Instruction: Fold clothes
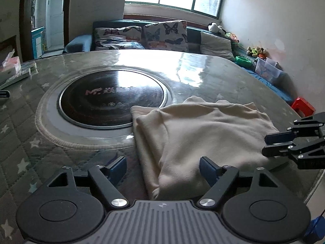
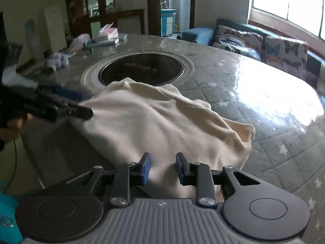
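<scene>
A cream garment (image 1: 203, 134) lies folded in a loose pile on the round table, partly over the dark inset disc. It also shows in the right wrist view (image 2: 154, 120). My left gripper (image 1: 163, 167) is wide open, its fingers straddling the garment's near edge without holding it. My right gripper (image 2: 163, 167) is open with a narrower gap, just above the garment's near edge. The right gripper appears at the garment's right edge in the left wrist view (image 1: 270, 144). The left gripper appears blurred at the garment's left corner in the right wrist view (image 2: 81, 103).
The table (image 1: 203, 71) has a glossy quilted star-pattern cover and a dark round cooktop disc (image 1: 113, 99) in its middle. A tissue box and small items (image 2: 105, 34) lie at its far side. A sofa with butterfly cushions (image 1: 164, 34) stands under the window.
</scene>
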Motion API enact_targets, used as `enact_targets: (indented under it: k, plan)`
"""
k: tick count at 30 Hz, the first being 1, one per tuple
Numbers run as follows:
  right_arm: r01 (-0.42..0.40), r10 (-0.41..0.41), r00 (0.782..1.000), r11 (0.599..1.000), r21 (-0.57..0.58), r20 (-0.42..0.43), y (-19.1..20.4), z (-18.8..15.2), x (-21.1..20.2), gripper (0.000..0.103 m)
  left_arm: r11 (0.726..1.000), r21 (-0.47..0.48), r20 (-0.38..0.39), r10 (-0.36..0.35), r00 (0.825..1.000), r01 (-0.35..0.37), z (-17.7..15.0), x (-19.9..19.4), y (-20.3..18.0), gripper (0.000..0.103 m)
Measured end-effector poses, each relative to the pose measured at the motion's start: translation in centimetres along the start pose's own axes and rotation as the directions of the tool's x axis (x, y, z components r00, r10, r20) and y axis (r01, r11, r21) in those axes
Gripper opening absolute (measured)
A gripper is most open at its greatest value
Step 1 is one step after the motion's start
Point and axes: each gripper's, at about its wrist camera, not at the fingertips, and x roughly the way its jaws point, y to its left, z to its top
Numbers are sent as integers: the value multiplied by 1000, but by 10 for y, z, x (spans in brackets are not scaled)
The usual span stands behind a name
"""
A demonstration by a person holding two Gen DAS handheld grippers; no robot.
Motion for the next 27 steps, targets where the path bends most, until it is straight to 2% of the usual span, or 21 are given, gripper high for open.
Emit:
enact_targets:
  k: [4,10,16,23,24,27]
  plan:
    - [-27,28,999,999,-43,20,13,10,-4,30,999,-35,16,6,1000,-6,-2,-6,8,81]
    - [-82,84,996,991,-107,18,35,25,8,30,998,-50,-13,32,999,-32,-9,-3,18,81]
    - [-132,134,991,972,-196,-3,63,37,24,30,997,-72,26,40,999,-38,-2,-19,28,80]
    - [-176,183,983,924,-341,-10,106,48,37,34,977,-213,37,24,999,-15,18,-22,49,81]
    - [-176,185,983,915,-363,-10,112,48,39,38,973,-231,32,16,999,-9,19,-21,51,81]
    - [-160,175,985,892,-423,-4,128,47,43,39,959,-284,16,-14,1000,18,21,-16,51,81]
